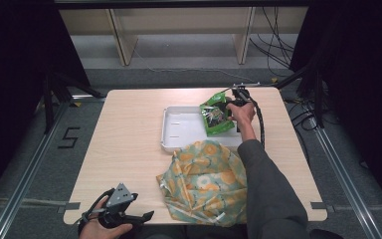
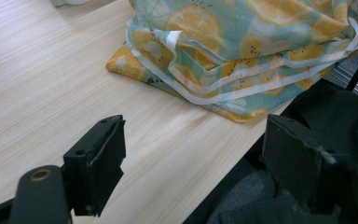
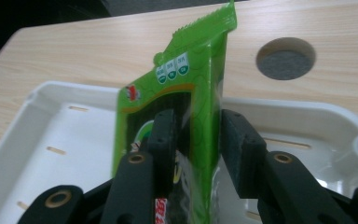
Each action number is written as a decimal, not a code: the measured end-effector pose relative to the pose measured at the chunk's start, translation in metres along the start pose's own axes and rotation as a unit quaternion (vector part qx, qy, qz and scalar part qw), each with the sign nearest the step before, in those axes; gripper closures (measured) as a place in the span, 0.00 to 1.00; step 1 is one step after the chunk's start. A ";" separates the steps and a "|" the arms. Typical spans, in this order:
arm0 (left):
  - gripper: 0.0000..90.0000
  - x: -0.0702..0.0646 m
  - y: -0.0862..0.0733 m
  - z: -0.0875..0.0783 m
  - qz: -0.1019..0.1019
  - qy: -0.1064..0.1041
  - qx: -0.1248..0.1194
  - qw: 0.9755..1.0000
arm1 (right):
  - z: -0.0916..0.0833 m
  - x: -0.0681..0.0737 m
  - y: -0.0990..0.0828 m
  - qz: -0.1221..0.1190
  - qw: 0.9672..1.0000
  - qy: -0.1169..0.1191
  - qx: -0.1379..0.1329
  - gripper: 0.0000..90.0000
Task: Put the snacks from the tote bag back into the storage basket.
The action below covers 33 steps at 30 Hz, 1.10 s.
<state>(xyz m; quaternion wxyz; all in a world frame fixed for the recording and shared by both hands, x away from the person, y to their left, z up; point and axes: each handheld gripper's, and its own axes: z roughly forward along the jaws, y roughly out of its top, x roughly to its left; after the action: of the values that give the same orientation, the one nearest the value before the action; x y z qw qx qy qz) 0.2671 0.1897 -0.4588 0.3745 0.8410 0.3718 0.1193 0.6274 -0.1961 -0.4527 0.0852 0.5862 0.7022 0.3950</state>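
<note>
There: one green snack packet (image 3: 186,93), one white tray (image 1: 184,127).

My black-jawed right gripper (image 3: 193,140) flanks a bright green foil snack packet (image 3: 186,98) with a dark panel and red logo. The moulded plastic tray (image 1: 179,127) is white, the cloth bag (image 1: 204,181) teal with orange citrus slices, the table (image 1: 129,144) pale woodgrain.
</note>
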 end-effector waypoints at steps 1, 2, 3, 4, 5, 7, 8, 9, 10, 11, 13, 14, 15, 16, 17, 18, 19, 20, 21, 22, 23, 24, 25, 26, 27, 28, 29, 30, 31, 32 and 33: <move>0.23 0.000 0.000 0.000 0.000 0.001 0.000 1.000 | -0.001 0.000 -0.001 0.004 1.000 -0.005 0.006 0.75; 0.23 -0.001 0.000 0.000 -0.002 -0.002 -0.002 1.000 | 0.000 -0.002 -0.001 0.003 1.000 -0.004 0.003 0.75; 0.23 0.000 0.000 -0.001 0.005 -0.006 0.004 1.000 | 0.000 -0.001 -0.002 0.015 1.000 -0.002 0.002 0.75; 0.23 0.000 0.000 -0.001 0.005 -0.006 0.005 1.000 | 0.001 -0.006 -0.003 -0.003 1.000 0.003 -0.003 0.74; 0.23 0.000 0.000 0.000 -0.002 -0.003 -0.001 1.000 | 0.001 -0.006 -0.003 -0.003 1.000 0.003 -0.003 0.74; 0.23 0.000 0.000 -0.001 0.002 -0.005 0.003 1.000 | 0.002 -0.004 -0.003 0.002 1.000 -0.002 -0.009 0.74; 0.23 0.000 0.000 0.000 0.002 -0.005 0.003 1.000 | -0.002 0.000 -0.003 0.028 1.000 0.007 0.005 0.74; 0.23 0.000 0.000 0.000 -0.001 -0.005 0.000 1.000 | -0.002 0.000 -0.003 0.028 1.000 0.007 0.005 0.74; 0.23 0.001 0.000 -0.001 0.008 -0.006 0.007 1.000 | -0.002 -0.001 -0.002 0.022 1.000 0.008 -0.002 0.74; 0.23 0.000 0.000 -0.001 0.004 -0.006 0.006 1.000 | -0.006 0.000 0.000 0.020 1.000 0.014 0.004 0.74; 0.23 0.000 0.000 -0.001 0.005 -0.006 0.006 1.000 | -0.006 -0.003 0.001 -0.006 1.000 0.007 -0.007 0.74; 0.23 0.000 0.000 -0.001 0.005 -0.005 0.004 1.000 | -0.007 -0.002 0.001 0.005 1.000 0.010 -0.010 0.74; 0.23 0.000 0.000 -0.001 0.006 -0.006 0.006 1.000 | -0.008 -0.003 0.002 -0.006 1.000 0.016 -0.013 0.74; 0.23 0.000 0.000 -0.001 0.006 -0.005 0.006 1.000 | -0.009 -0.005 0.003 -0.022 1.000 0.009 -0.019 0.74; 0.23 0.000 0.000 0.000 0.005 -0.005 0.006 1.000 | -0.012 -0.005 0.003 -0.016 1.000 0.008 -0.013 0.74; 0.23 0.000 0.000 0.000 0.004 -0.005 0.005 1.000 | -0.011 -0.006 0.003 -0.018 0.999 0.018 -0.028 0.74; 0.23 0.001 0.000 0.000 0.005 -0.005 0.006 1.000 | -0.014 -0.007 0.004 -0.023 0.999 0.021 -0.020 0.74; 0.23 0.001 0.000 0.000 0.005 -0.004 0.005 1.000 | -0.016 -0.008 0.004 -0.032 0.999 0.010 -0.017 0.74; 0.23 0.001 0.000 0.000 0.004 -0.004 0.004 1.000 | -0.019 -0.007 0.005 -0.022 1.000 0.011 -0.014 0.73; 0.23 0.001 0.000 0.000 0.003 -0.004 0.004 1.000 | -0.019 -0.008 0.005 -0.023 0.999 0.021 -0.018 0.72; 0.23 0.001 0.000 0.000 0.003 -0.004 0.004 1.000 | -0.022 -0.007 0.005 -0.023 1.000 0.013 -0.015 0.71; 0.23 0.001 0.000 0.001 -0.001 0.001 0.001 1.000 | -0.023 -0.006 0.005 -0.022 1.000 0.011 -0.016 0.70; 0.23 0.000 0.000 0.002 -0.014 -0.003 -0.001 1.000 | -0.028 -0.004 0.005 -0.008 1.000 0.018 -0.006 0.70; 0.23 0.001 0.000 0.001 -0.011 -0.004 0.003 1.000 | -0.032 -0.003 0.006 -0.018 1.000 0.019 -0.008 0.68; 0.23 0.002 0.000 0.000 0.000 -0.002 0.003 1.000 | -0.033 -0.004 0.006 -0.028 0.999 0.022 -0.012 0.67; 0.23 0.002 0.000 0.000 0.001 -0.002 0.005 1.000 | -0.033 -0.004 0.006 -0.028 0.999 0.022 -0.012 0.67; 0.23 0.002 0.000 0.000 0.000 -0.001 0.004 1.000 | -0.036 0.001 0.006 0.001 1.000 0.026 -0.003 0.65; 0.23 0.002 0.000 0.000 -0.002 -0.001 0.004 1.000 | -0.038 -0.003 0.007 -0.044 0.999 0.026 -0.014 0.64; 0.23 0.002 0.000 0.001 -0.003 -0.001 0.002 1.000 | -0.038 -0.003 0.007 -0.044 0.999 0.026 -0.014 0.64; 0.23 0.002 0.000 0.001 -0.005 -0.002 0.000 1.000 | -0.040 -0.001 0.007 -0.040 0.999 0.024 -0.015 0.64; 0.23 0.002 0.000 0.001 -0.010 -0.001 -0.002 1.000 | -0.043 -0.002 0.007 -0.045 0.999 0.028 -0.013 0.63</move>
<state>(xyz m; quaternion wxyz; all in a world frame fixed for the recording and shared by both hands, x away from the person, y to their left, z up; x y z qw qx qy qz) 0.2690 0.1905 -0.4602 0.3779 0.8368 0.3791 0.1155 0.6084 -0.2171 -0.4199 0.0905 0.5418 0.7246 0.4163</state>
